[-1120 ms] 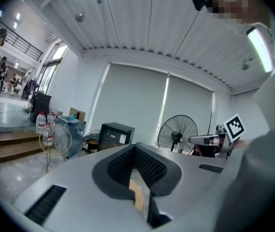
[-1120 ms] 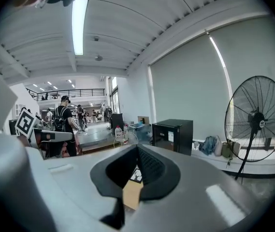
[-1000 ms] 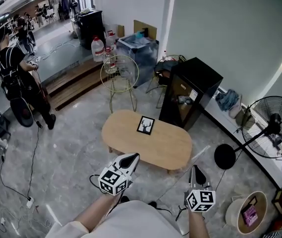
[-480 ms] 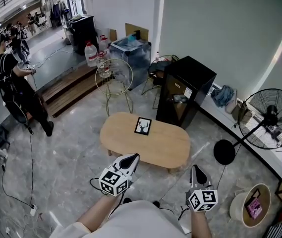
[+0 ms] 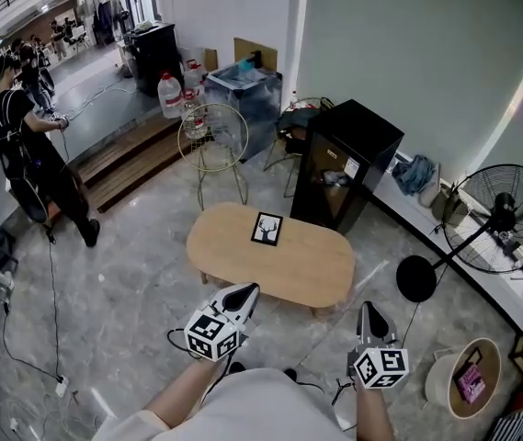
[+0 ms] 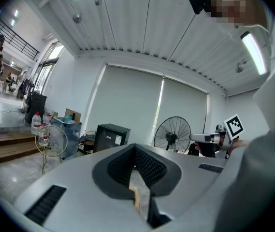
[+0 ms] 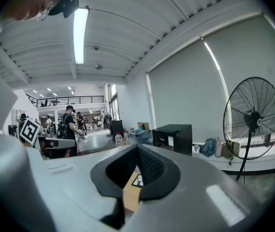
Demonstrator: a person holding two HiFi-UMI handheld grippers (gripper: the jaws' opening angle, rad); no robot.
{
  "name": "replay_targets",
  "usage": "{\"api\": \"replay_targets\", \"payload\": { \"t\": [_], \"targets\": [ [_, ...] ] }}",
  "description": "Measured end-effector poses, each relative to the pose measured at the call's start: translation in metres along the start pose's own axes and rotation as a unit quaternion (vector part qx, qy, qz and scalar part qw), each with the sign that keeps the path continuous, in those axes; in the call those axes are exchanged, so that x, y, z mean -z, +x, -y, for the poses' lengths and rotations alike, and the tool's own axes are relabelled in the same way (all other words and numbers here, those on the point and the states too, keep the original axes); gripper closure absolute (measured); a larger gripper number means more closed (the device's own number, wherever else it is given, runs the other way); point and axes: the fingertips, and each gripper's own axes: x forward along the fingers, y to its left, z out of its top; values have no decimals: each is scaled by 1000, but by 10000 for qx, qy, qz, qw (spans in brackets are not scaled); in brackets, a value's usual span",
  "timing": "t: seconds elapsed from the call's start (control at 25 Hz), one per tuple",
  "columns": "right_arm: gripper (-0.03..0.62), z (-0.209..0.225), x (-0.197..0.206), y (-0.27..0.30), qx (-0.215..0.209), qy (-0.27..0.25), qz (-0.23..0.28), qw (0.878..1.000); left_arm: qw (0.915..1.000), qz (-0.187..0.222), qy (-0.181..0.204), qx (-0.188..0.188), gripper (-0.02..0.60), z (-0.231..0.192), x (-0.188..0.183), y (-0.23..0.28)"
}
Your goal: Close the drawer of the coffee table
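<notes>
**Coffee table ahead, both claws clenched and empty**

The coffee table (image 5: pixel 290 266) stands on the marble floor with a framed picture (image 5: pixel 267 230) lying on its wooden top. In the head view no drawer front juts from the side that shows. The drawer is either shut or open on a hidden side, and I cannot tell which. The left gripper (image 5: pixel 243 291) and right gripper (image 5: pixel 369 312) hover close to the person's body, well apart from the table and pointing toward it, probably because the person stands back from it. Each gripper view shows its jaws pressed together, gripping nothing and touching nothing.
</notes>
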Motion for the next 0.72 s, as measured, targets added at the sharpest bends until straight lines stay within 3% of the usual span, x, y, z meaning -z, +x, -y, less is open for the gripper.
{"api": "replay_targets", "payload": {
  "t": [0.72],
  "targets": [
    [583,-20,5,-1,3,-68,-62,10000,9999,0,-125,39,575,-12,5,-13]
  ]
}}
